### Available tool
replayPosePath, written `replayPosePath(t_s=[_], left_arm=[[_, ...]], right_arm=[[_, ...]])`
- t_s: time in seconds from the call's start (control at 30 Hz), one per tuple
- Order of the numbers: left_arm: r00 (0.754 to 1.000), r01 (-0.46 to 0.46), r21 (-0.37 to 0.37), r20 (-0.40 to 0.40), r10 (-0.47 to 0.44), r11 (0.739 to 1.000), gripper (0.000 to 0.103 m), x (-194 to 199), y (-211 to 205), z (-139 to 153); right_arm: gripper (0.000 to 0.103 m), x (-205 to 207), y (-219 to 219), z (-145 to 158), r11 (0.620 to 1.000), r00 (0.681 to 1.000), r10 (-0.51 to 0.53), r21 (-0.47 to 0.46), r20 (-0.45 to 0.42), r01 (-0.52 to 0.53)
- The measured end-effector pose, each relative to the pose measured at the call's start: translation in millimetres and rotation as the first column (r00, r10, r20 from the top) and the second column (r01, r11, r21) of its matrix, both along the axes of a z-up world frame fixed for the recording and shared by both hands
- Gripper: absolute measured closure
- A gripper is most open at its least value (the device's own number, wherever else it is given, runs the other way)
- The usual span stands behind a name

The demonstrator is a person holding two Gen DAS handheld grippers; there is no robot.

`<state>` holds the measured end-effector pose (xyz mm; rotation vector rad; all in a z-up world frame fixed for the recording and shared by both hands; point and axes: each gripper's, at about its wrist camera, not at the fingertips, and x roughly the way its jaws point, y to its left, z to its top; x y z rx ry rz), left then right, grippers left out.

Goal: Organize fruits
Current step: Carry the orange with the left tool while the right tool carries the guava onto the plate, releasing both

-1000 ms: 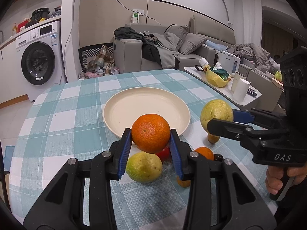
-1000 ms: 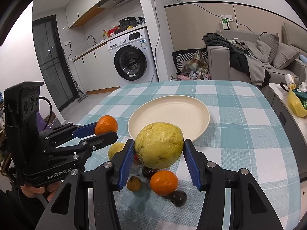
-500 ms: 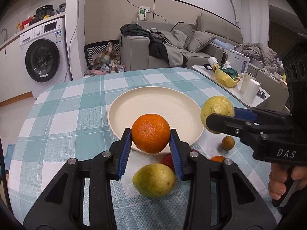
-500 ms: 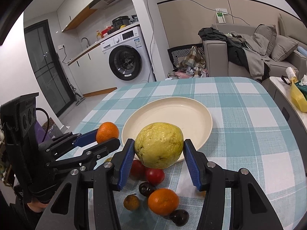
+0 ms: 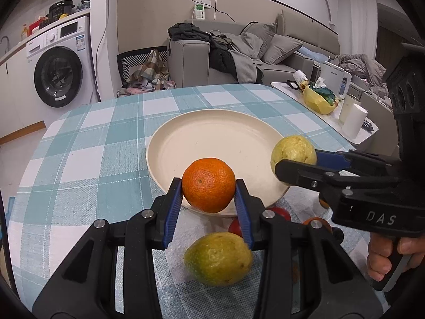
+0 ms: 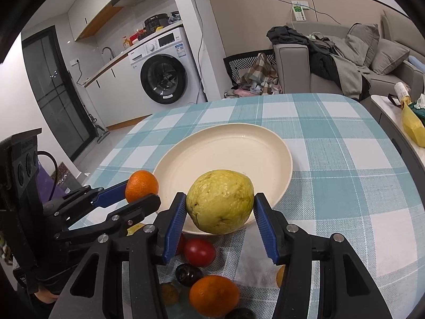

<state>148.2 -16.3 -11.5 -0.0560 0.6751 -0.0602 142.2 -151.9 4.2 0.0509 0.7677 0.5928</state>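
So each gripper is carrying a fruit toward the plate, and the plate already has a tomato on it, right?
Not quite. The plate has nothing on it, as the right wrist view shows; the tomato lies on the table in front of it. The left gripper does carry an orange and the right gripper a guava.

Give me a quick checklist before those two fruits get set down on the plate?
1. Left hand-held gripper clamps the orange: ok.
2. Right hand-held gripper clamps the guava: ok.
3. Plate has bare room: ok.
4. Both fruits are over the plate's near rim: ok.
5. Grippers apart from each other: ok.
6. Height above plate: cannot tell.
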Motion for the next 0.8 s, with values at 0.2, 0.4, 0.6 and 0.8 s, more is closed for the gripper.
replayPosePath(t_s=[0.2,0.4,0.6,0.8], left_arm=[[1.0,0.004,0.003,-0.017,-0.004,1.0,0.067,7,0,-7],[0.999,0.012,0.008,-0.031,-0.012,1.0,0.067,15,-3,-12],[0.999,0.018,0.02,-0.047,-0.018,1.0,0.067,18,-6,-17],[0.998,0.016,0.005,-0.058,-0.016,1.0,0.067,18,-3,-19]], right_arm=[[0.05,4,3,-7,1.0,1.0,0.002,-0.031,-0.004,-0.002],[0.05,7,4,-10,0.999,1.0,-0.002,-0.044,-0.016,0.001],[0.05,7,4,-11,0.999,1.0,0.0,-0.044,-0.016,0.0],[0.05,7,3,-11,0.999,1.0,-0.002,-0.04,-0.018,0.001]])
